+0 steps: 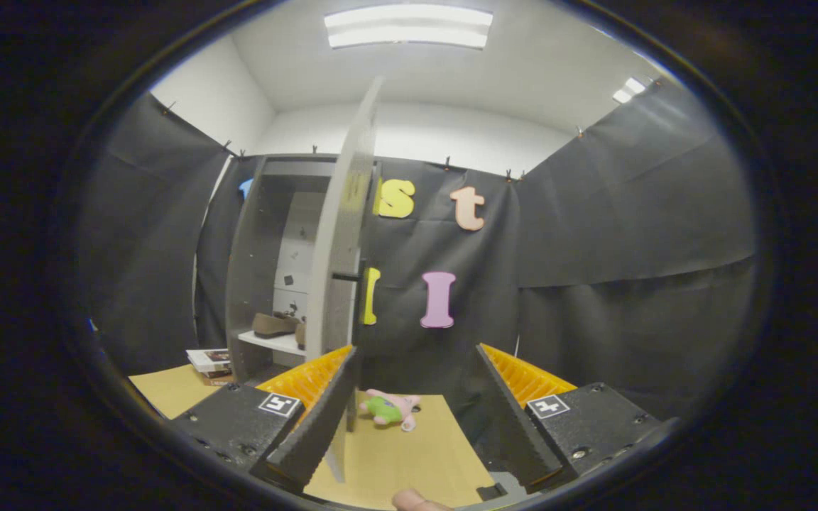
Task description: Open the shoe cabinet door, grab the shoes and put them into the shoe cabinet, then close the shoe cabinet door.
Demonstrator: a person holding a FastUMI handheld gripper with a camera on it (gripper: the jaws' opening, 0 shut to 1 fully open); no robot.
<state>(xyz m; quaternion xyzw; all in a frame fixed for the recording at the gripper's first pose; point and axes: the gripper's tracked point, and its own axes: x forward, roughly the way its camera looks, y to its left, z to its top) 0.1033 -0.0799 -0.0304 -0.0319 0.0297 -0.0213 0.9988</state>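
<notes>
Spread wide, the gripper (416,419) holds nothing; its left finger sits against the edge of the open cabinet door (345,234). Ahead on the tan floor (409,454) lies a small plush toy (389,409). Shoes (275,324) rest on a shelf inside the cabinet (256,270), with stacked books (210,365) beside it.

The gripper (415,415) points level and forward, its two fingers (317,426) spread wide apart with nothing pressed between them. A fingertip (416,501) of the person shows just below.
</notes>
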